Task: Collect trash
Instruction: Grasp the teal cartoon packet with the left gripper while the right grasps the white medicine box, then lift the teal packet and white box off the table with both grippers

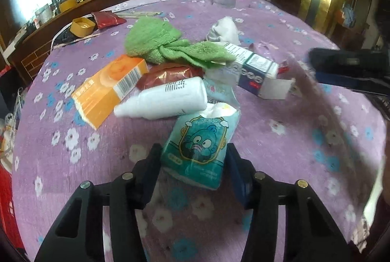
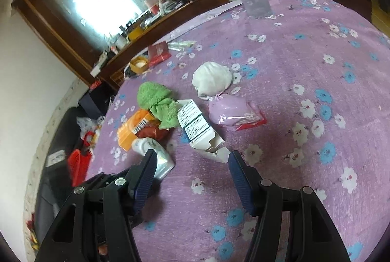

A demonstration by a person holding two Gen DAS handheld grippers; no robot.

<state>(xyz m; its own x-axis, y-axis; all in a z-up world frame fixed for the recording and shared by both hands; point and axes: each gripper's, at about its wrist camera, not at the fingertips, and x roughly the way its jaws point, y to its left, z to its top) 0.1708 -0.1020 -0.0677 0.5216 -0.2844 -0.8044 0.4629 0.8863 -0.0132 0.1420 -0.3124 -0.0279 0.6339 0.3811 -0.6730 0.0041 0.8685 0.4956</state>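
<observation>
Legible print on the table litter
The teal cartoon-printed tissue packet (image 1: pixel 202 147) bears the arched word "Hangyodon"; barcodes mark the orange cardboard box (image 1: pixel 109 86); other print is unreadable.

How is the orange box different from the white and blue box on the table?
The orange box is orange with a barcode on its side; the white and blue box is white with a dark blue band and small print. The orange box looks closed at the end facing the left wrist camera, while the white and blue box has an open end with loose flaps. Both lie flat on the purple flowered cloth, each touching the green towel.
</observation>
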